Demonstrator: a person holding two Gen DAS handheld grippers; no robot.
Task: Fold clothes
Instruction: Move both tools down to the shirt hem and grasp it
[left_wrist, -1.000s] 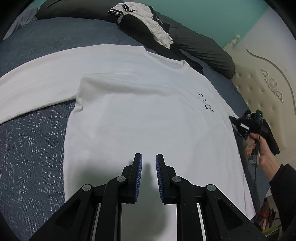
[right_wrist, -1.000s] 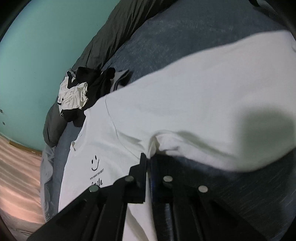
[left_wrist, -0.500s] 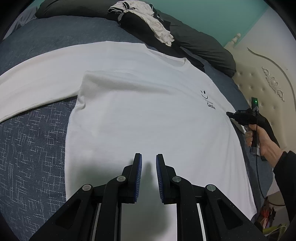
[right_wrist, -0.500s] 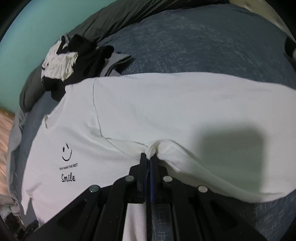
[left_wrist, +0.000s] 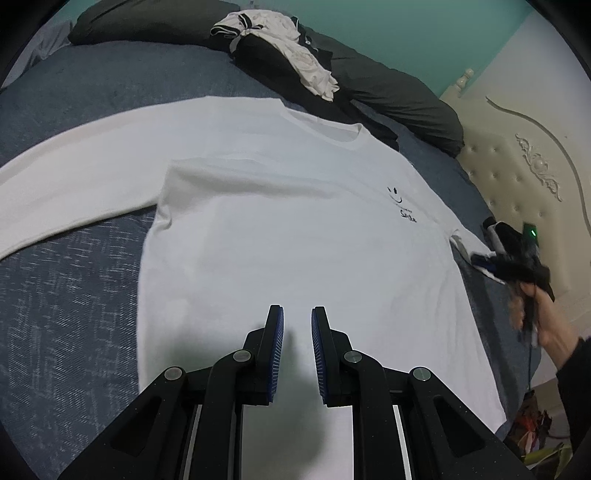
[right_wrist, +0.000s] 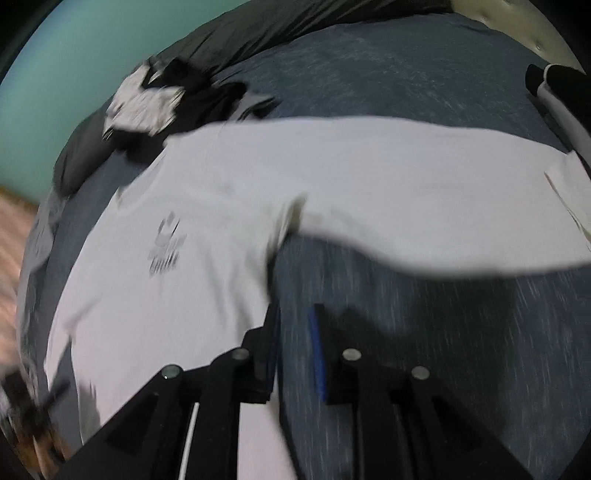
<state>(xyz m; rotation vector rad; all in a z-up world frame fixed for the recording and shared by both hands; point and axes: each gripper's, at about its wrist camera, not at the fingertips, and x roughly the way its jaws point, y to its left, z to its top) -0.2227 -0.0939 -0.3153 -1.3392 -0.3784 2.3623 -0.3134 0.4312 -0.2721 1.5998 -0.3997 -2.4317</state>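
A white long-sleeved shirt (left_wrist: 280, 221) with a small smiley print (left_wrist: 400, 206) lies flat, front up, on a dark blue bed (left_wrist: 70, 280). My left gripper (left_wrist: 297, 325) hovers open over the shirt's lower middle, nothing between its fingers. In the left wrist view my right gripper (left_wrist: 480, 260) sits at the shirt's right armpit, held by a hand (left_wrist: 546, 325). The blurred right wrist view shows the right gripper (right_wrist: 295, 321) open beside the shirt's side edge, just below the armpit (right_wrist: 291, 218), with the sleeve (right_wrist: 424, 199) stretched out to the right on the bedcover.
A heap of black and white clothes (left_wrist: 280, 40) lies on dark pillows (left_wrist: 399, 96) at the far edge of the bed. A cream padded headboard (left_wrist: 517, 177) stands at the right. A teal wall (left_wrist: 388, 26) rises behind.
The right gripper was shut on the shirt fabric at the armpit; it has opened, let go and drawn back. The left gripper has hardly moved.
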